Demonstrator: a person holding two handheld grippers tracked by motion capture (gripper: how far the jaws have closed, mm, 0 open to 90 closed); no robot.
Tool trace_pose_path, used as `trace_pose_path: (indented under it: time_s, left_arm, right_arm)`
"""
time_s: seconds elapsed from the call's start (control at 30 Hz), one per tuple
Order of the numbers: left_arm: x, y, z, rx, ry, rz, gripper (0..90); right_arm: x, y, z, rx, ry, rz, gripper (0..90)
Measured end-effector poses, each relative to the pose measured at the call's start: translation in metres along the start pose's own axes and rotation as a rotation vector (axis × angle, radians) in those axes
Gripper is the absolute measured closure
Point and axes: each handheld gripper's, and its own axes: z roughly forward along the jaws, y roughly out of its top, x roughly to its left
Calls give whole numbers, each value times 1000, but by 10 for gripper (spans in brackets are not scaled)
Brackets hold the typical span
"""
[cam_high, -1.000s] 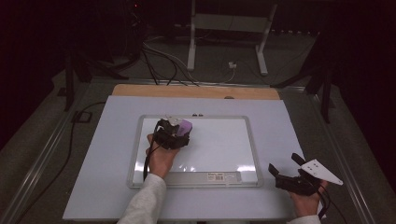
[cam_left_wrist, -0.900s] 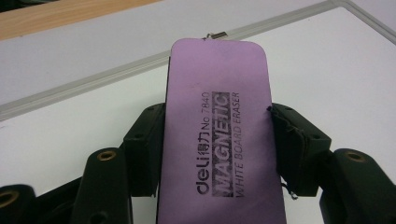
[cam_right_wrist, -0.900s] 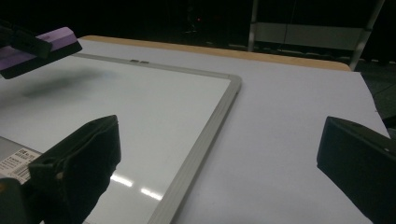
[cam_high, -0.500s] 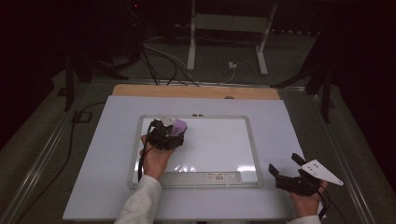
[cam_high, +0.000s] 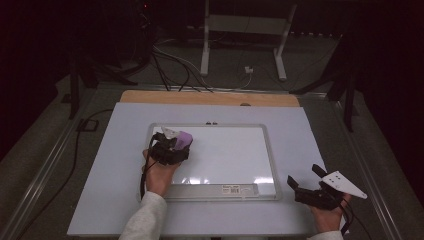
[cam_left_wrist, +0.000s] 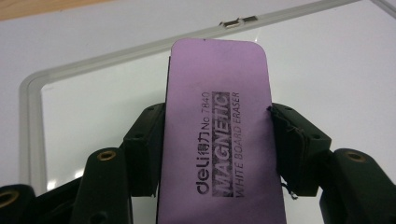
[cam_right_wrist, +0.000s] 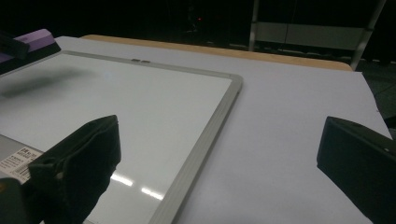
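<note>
A purple whiteboard eraser (cam_high: 184, 138) printed "MAGNETIC WHITE BOARD ERASER" (cam_left_wrist: 217, 70) sits between the jaws of my left gripper (cam_high: 172, 146), which is shut on its two long sides (cam_left_wrist: 217, 121). It lies over the upper left part of a silver-framed whiteboard (cam_high: 270, 150), near the frame's rounded corner (cam_left_wrist: 32, 84). My right gripper (cam_high: 304, 176) rests off the board's lower right corner, on the white table cover. Its jaws stand wide open with nothing between them (cam_right_wrist: 219, 135). The whiteboard's frame (cam_right_wrist: 205, 135) runs between them, and the eraser (cam_right_wrist: 35, 37) shows far off.
The white table cover (cam_high: 100, 165) surrounds the board, with a wooden strip (cam_high: 210, 97) along its far edge. A barcode label (cam_high: 235, 189) sits on the board's near frame. Beyond the table are floor cables (cam_high: 170, 65) and a metal stand (cam_high: 245, 25).
My left gripper has slid the eraser a little to the left and toward the near side of the board. The right gripper has not moved.
</note>
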Motion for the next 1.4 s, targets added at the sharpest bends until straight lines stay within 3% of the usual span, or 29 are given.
trace_pose_path:
  time_s: [0.63, 0.9, 1.0, 1.13, 1.27, 1.4]
  left_arm:
    - [19, -50, -31, 60, 59, -38, 417]
    - [19, -74, -41, 97, 55, -50, 417]
    - [21, -79, -42, 85, 47, -63, 415]
    - [20, -79, -46, 41, 53, -39, 355]
    - [14, -75, -56, -12, 37, 35, 324]
    - [15, -76, -54, 32, 15, 49, 356]
  right_arm:
    - [2, 0, 1, 4, 4, -5, 1]
    - [2, 0, 1, 4, 4, -5, 1]
    - [3, 0, 1, 5, 7, -7, 1]
    - [4, 0, 2, 7, 7, -7, 1]
    - [3, -1, 2, 6, 7, -5, 1]
    - [3, 0, 2, 7, 8, -6, 1]
